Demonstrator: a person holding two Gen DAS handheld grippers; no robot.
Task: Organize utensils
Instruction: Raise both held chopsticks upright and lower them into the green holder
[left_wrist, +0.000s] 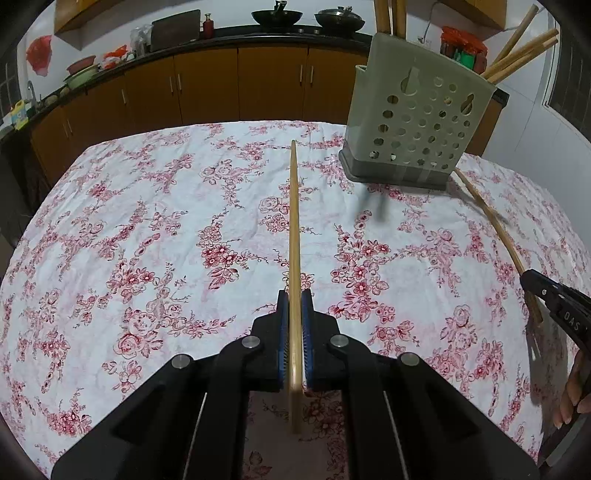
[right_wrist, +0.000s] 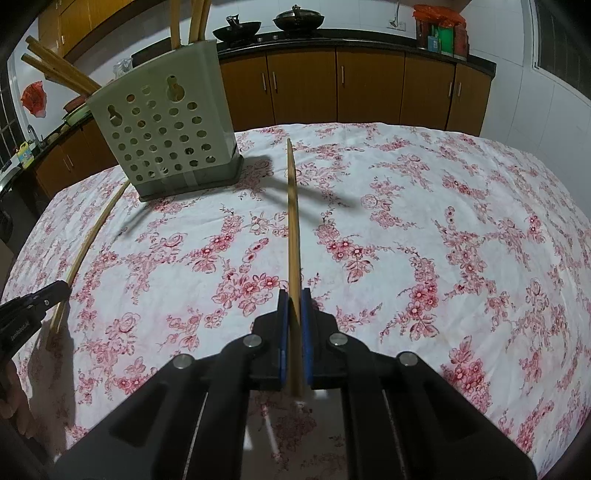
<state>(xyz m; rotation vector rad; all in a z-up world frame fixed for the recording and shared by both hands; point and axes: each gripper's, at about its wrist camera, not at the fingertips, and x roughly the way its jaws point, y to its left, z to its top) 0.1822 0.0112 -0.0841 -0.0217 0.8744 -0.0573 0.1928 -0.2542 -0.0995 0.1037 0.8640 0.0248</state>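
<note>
My left gripper (left_wrist: 294, 295) is shut on a wooden chopstick (left_wrist: 294, 221) that points forward above the floral tablecloth (left_wrist: 147, 240). My right gripper (right_wrist: 294, 293) is shut on a second wooden chopstick (right_wrist: 293, 214), also held above the cloth. Each gripper and its chopstick shows at the edge of the other's view: the right gripper (left_wrist: 532, 280) with its chopstick (left_wrist: 491, 218), the left gripper (right_wrist: 62, 288) with its chopstick (right_wrist: 92, 232). A grey-green perforated utensil holder (left_wrist: 417, 122) stands on the table between them, also in the right wrist view (right_wrist: 166, 133). Several chopsticks (left_wrist: 524, 55) stick out of it.
A kitchen counter with brown cabinets (left_wrist: 240, 85) runs behind the table. Two black woks (left_wrist: 277, 16) sit on the stove. A sink with dishes (left_wrist: 22, 110) is at the far left. A white wall (right_wrist: 535, 92) and window are at the right.
</note>
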